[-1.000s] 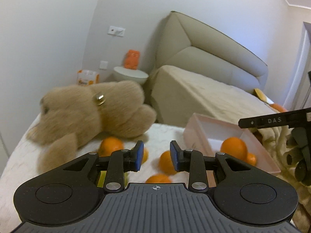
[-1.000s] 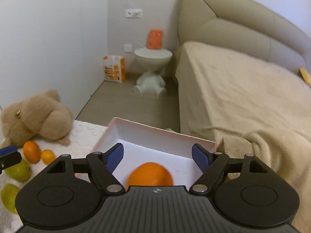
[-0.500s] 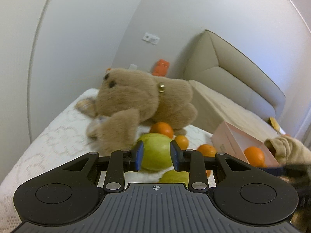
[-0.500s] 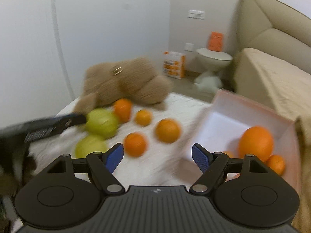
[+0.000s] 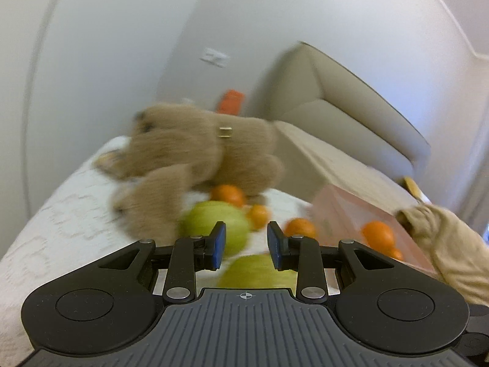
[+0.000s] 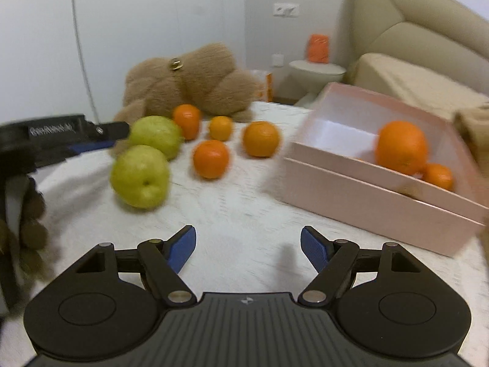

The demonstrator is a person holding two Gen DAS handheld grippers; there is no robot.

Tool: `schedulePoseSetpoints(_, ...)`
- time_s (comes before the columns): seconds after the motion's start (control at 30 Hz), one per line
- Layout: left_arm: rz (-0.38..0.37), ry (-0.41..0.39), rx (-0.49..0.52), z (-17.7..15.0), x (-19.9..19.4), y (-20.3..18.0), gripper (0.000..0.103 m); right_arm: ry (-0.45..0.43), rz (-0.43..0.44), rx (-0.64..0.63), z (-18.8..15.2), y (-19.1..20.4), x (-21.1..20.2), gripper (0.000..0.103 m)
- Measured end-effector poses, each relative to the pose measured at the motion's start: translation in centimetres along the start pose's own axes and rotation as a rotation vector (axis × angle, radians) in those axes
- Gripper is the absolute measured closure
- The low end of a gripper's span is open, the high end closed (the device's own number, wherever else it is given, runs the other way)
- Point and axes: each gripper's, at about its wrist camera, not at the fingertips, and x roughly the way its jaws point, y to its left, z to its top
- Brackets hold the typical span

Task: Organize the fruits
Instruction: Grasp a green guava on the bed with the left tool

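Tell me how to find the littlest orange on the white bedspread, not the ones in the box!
Start at the fluffy brown teddy bear lying on the white bedspread. Four oranges sit loose in front of it, left of the pink box. The littlest orange is in the back row, just right of the orange touching the teddy, and it is paler and more yellowish than the others.

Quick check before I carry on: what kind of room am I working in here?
Most likely a bedroom. An upholstered headboard and bed stand at the right, a small round bedside table sits by the wall, and a plush bear lies behind the fruit.
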Motion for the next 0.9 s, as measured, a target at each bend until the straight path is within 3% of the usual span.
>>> schedulePoseSetpoints(0.1, -0.015, 0.063, 0.124, 0.7, 1.4, -3.1, 0.070, -0.030, -0.063, 0.018, -1.3, -1.6, -1.3, 0.026)
schedulePoseSetpoints(0.2, 0.047, 0.177, 0.261, 1.0, 4.3, -6.3, 0.070, -0.045, -0.108, 0.064, -2.6, -3.5, -1.8, 0.026)
schedulePoseSetpoints(0.37, 0.093, 0.294, 0.372, 1.6, 8.3, -8.9, 0.069, -0.019, -0.071, 0.204, -3.7, -6.7, -1.5, 0.024)
schedulePoseSetpoints(0.5, 0.116, 0.326, 0.330, 2.7, 8.8, -8.2, 0.069, -0.024, -0.050, 0.235, -3.7, -7.2, -1.3, 0.021)
schedulePoseSetpoints(0.63, 0.160, 0.248, 0.269, 3.4, 6.3, -6.9, 0.069, -0.021, -0.062, 0.215, -3.8, -6.7, -1.2, 0.021)
schedulePoseSetpoints(0.73, 0.181, 0.195, 0.165, 2.9, 4.0, -5.0, 0.069, -0.020, -0.064, 0.213, -3.8, -6.6, -1.3, 0.020)
schedulePoseSetpoints(0.83, 0.192, 0.175, 0.085, 2.0, 2.2, -3.3, 0.069, -0.019, -0.067, 0.209, -3.8, -6.6, -1.3, 0.020)
schedulePoseSetpoints(0.9, 0.188, 0.185, 0.083, 1.5, 1.9, -2.9, 0.069, -0.018, -0.071, 0.204, -3.8, -6.5, -1.3, 0.020)
